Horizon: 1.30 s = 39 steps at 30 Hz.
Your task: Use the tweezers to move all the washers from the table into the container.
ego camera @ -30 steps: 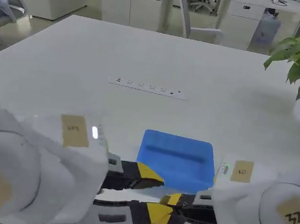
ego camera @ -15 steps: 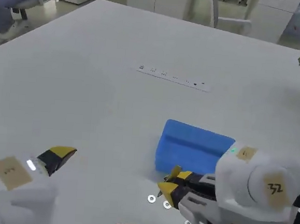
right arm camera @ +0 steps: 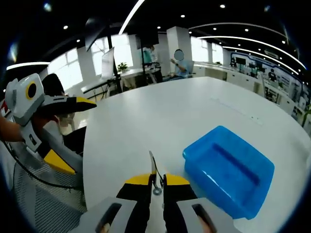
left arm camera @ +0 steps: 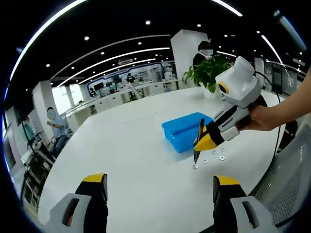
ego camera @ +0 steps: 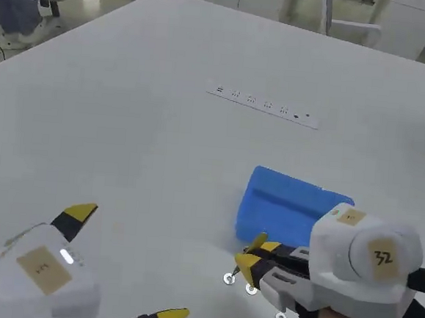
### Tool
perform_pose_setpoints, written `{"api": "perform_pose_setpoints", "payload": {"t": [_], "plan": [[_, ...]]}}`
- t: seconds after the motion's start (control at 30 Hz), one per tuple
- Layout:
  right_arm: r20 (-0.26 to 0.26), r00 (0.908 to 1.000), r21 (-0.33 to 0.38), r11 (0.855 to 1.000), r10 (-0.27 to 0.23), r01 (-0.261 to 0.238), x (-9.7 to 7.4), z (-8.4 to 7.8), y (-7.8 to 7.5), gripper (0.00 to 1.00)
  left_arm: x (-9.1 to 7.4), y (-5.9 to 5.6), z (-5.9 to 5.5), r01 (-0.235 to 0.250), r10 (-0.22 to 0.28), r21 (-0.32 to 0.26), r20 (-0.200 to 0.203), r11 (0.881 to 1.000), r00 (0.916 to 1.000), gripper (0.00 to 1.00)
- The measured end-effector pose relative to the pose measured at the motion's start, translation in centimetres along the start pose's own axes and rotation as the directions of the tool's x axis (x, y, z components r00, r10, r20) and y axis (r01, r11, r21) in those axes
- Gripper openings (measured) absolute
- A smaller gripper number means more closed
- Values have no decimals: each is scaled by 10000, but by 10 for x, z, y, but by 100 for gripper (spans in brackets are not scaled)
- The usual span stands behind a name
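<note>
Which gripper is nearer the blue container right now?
Right. The right gripper, jaws shut on the tweezers, sits just at the blue container's near side, above the washers. The left gripper, jaws open, is well off to the container's left.

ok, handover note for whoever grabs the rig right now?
Right gripper: shut on the tweezers, tips down among the washers; can't tell whether one is pinched.
Left gripper: open, empty, off to the side.
The washers, several, lie loose on the table just in front of the blue container.
Done: nothing, the container looks empty.
Left: every washer into the container.
</note>
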State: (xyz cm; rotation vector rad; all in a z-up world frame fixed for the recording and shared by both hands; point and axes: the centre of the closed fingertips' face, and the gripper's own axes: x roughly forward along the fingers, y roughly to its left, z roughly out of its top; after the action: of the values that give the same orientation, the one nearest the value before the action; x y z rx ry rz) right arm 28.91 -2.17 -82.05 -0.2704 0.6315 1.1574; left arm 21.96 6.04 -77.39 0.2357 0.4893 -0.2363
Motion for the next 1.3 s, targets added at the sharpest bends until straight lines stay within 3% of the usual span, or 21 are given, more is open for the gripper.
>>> {"api": "perform_pose_setpoints", "payload": {"t": [0.3, 1.3], "plan": [[-112, 9999, 87, 10000, 23, -22, 5, -3, 2, 5, 3, -1, -8, 63, -53, 298, -319, 9995, 9995, 92], [-238, 9995, 126, 9997, -224, 227, 7, -5, -3, 4, 3, 1, -11, -82, 101, 701, -264, 9975, 9996, 89]]}}
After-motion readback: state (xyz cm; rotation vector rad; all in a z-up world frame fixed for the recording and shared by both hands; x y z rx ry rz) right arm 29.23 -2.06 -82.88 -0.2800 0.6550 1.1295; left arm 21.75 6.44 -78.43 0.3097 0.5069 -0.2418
